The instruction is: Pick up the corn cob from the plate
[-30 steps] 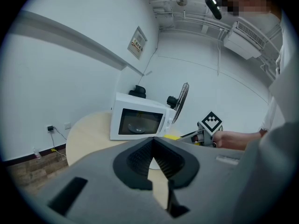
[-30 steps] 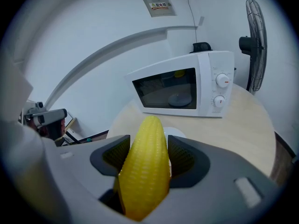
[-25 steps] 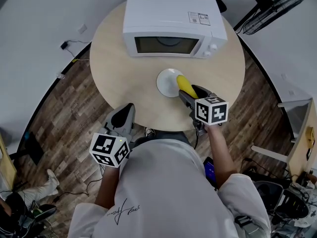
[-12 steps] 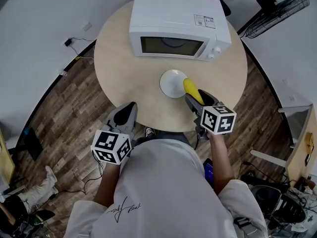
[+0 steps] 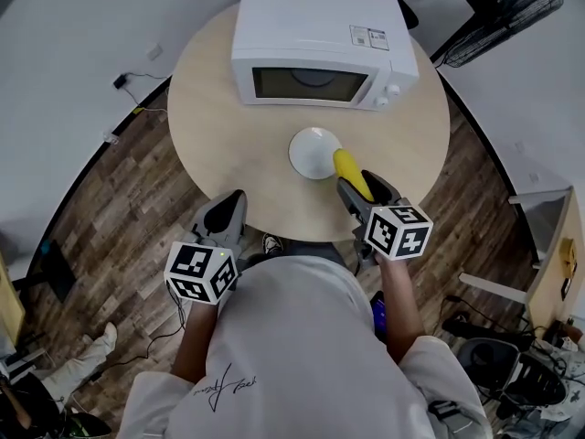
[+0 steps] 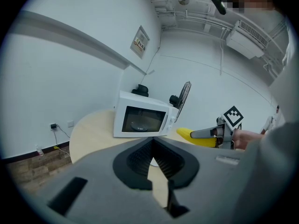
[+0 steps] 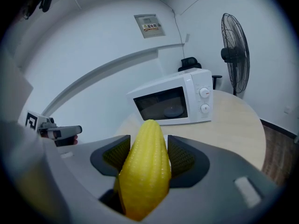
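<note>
A yellow corn cob point(image 5: 348, 171) is clamped between the jaws of my right gripper point(image 5: 363, 188), and its tip reaches over the right rim of the white plate point(image 5: 309, 151). In the right gripper view the corn cob point(image 7: 145, 171) fills the gap between the dark pads point(image 7: 183, 154) of my right gripper point(image 7: 149, 148) and points at the microwave. My left gripper point(image 5: 233, 201) hangs at the table's near edge, left of the plate, shut and holding nothing. In the left gripper view, beyond my left gripper point(image 6: 152, 141), the corn cob point(image 6: 196, 136) shows at the right.
A white microwave point(image 5: 315, 48) with its door shut stands at the back of the round wooden table point(image 5: 215, 126). A standing fan point(image 5: 505, 7) is on the floor behind, right. A cable and wood flooring point(image 5: 128, 199) lie to the left.
My right gripper has drawn the corn cob back toward the person, from over the plate's rim to beside it. The left gripper has barely moved.
</note>
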A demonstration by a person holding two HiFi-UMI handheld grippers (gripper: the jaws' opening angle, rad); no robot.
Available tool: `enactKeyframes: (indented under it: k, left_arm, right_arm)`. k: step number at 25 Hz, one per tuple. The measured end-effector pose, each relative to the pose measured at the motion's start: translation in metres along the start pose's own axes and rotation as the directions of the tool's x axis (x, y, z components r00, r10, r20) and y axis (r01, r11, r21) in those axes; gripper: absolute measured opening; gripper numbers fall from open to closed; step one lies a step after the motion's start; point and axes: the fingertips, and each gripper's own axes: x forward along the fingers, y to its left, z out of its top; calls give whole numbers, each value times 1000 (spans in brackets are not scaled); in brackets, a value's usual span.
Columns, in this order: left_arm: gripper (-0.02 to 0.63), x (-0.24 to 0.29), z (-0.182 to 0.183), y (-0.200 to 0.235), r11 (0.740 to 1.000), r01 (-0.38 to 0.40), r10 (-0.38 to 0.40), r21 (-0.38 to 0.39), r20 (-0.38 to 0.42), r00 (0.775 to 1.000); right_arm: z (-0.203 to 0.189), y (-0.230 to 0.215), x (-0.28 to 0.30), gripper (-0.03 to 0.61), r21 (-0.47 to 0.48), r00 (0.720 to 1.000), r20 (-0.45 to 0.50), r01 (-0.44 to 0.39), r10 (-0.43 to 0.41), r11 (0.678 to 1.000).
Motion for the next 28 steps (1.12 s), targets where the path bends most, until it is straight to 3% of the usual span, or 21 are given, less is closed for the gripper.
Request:
enactKeyframes:
  k: [17,23,28]
  left_arm:
    - [-8,-14,-6,-4,1000,5,-4,-26,27,1000]
    - [-8,-17,-9,-5,1000,4,-3,-29,33,999]
    - [-8,-18,-11,-4,1000,2,-1,-26,31,1000]
  right_arm:
    - [10,15,-41,261,-13,993,115,-7,8,1000]
    - [17,23,-49,261,-5,985,153,-85,85,996]
    - [20,28,-49,261,-38,982,158,-103,108,994]
